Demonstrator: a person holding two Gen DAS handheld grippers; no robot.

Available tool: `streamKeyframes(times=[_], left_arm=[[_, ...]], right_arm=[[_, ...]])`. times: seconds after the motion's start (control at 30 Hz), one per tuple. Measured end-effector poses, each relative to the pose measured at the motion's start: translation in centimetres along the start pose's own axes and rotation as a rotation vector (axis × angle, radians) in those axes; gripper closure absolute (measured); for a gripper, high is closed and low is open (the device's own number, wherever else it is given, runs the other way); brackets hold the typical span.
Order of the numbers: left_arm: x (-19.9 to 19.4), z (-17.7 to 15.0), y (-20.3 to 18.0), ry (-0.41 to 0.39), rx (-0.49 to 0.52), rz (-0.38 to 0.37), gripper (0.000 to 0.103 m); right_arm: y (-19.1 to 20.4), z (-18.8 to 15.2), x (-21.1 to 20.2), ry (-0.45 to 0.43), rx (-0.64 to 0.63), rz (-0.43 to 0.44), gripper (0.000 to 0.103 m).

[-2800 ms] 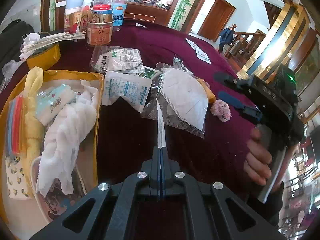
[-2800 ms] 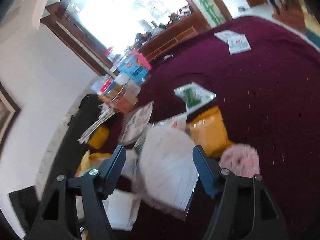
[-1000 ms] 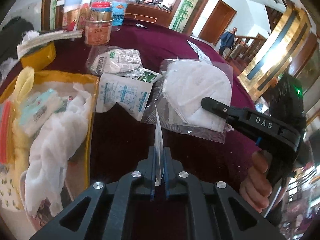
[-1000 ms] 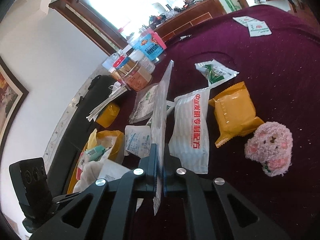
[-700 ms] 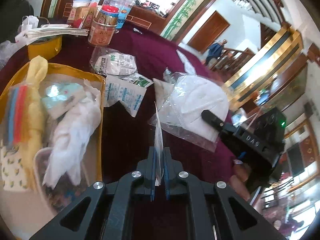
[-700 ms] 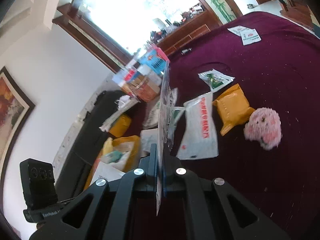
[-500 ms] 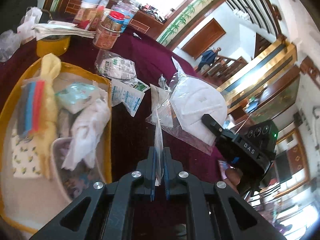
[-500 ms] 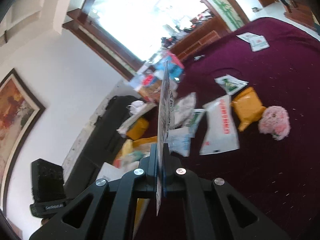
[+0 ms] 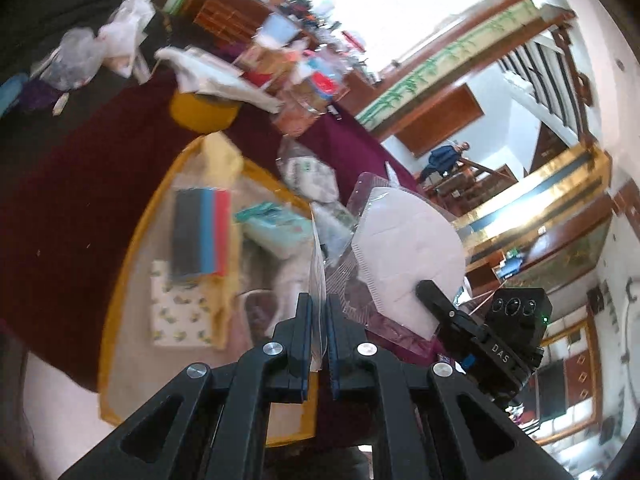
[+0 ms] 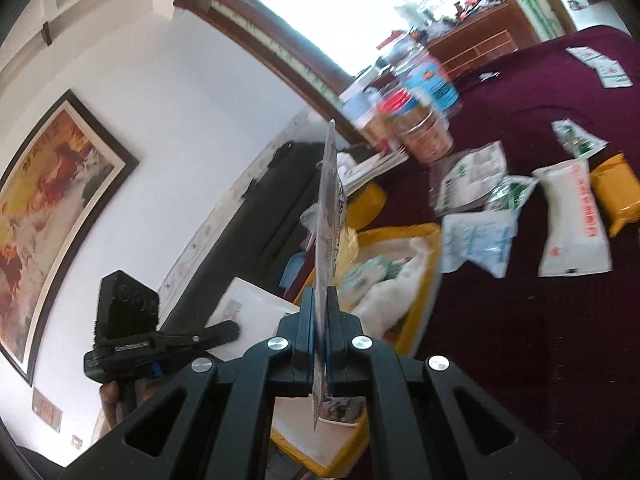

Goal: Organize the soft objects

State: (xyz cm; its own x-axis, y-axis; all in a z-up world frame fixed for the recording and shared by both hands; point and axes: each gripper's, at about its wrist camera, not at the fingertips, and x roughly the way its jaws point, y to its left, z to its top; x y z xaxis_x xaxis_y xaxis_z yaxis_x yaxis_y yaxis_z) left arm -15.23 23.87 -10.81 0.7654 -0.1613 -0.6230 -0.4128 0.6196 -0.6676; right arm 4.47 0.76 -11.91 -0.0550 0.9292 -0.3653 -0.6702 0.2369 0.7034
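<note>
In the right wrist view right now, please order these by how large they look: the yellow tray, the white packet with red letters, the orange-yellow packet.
1. yellow tray, largest, though partly hidden and nearest the camera.
2. white packet with red letters.
3. orange-yellow packet, smallest, but cut by the picture edge, so unsure.

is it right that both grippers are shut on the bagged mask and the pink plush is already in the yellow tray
Not quite. Both the left gripper and right gripper are shut on the bagged mask, but no pink plush is in the yellow tray. The left wrist view shows only cloths and packets there.
</note>
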Motion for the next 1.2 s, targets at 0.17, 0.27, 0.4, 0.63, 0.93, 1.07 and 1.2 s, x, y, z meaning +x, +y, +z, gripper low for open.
streamKeyframes(times=[0.17, 0.27, 0.4, 0.63, 0.93, 1.07, 1.2], left_arm=[[-0.8, -0.1, 1.6, 0.02, -0.027, 0.031, 0.098], [-1.2, -0.1, 1.9, 0.047, 0.013, 0.078, 0.098], [-1.1, 0.0, 3.1, 0.091, 0.046, 0.092, 0.098], [-0.4, -0.2, 4.0, 0.18, 0.117, 0.079, 0.097], [1.4, -0.9, 3.9, 0.225, 0.191, 0.189, 0.087], [3.3, -1.8, 3.0, 0.211, 0.27, 0.322, 0.05], [5.1, -2.6, 2.1, 0.241, 0.341, 0.41, 0.045]], right_arm=[[0.2, -0.2, 2.5, 0.056, 0.033, 0.04, 0.099], [0.6, -0.6, 3.7, 0.1, 0.038, 0.058, 0.099], [1.2, -2.4, 4.1, 0.148, 0.014, 0.054, 0.099], [1.0, -4.7, 4.9, 0.25, 0.034, 0.07, 0.099], [2.0, -6.0, 6.7, 0.315, -0.045, -0.036, 0.099], [2.5, -6.6, 7.0, 0.307, -0.103, -0.125, 0.096], [3.1, -7.0, 7.0, 0.292, -0.164, -0.19, 0.091]])
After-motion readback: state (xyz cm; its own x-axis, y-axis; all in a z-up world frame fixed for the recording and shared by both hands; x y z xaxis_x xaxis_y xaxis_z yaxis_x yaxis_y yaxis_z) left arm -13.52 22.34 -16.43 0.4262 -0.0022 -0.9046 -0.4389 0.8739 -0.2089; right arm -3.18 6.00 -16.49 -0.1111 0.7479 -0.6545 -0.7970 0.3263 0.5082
